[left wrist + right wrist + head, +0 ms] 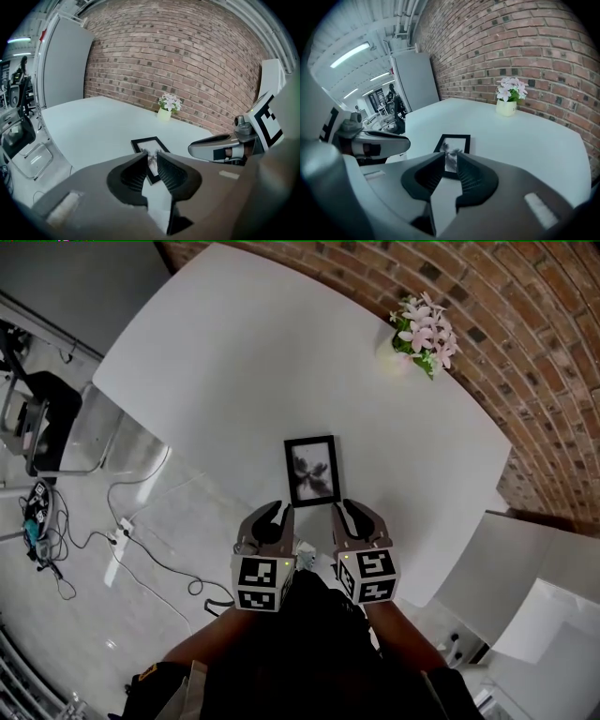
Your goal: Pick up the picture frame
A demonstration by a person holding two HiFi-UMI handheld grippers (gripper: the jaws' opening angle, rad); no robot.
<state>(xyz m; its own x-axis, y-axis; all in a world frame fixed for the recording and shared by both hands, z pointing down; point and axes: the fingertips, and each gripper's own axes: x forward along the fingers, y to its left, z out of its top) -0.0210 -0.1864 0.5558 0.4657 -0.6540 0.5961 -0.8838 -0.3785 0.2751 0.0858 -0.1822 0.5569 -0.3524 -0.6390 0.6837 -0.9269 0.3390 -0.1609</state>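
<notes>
A black picture frame (312, 471) with a grey print lies flat on the white table (234, 362), close to its near edge. My left gripper (272, 516) hovers just short of the frame's near left corner and my right gripper (351, 513) just short of its near right corner. Both stand open with nothing between the fingers. In the left gripper view the frame (145, 141) lies straight past the left gripper (152, 155), with the right gripper's finger (218, 149) to the side. In the right gripper view the frame (455, 139) lies beyond the right gripper (450, 154).
A small pot of pink flowers (422, 334) stands at the table's far edge by the brick wall (525, 352). A clear chair (103, 437) is at the left, white chairs (525, 577) at the right. Cables (141, 549) trail on the floor.
</notes>
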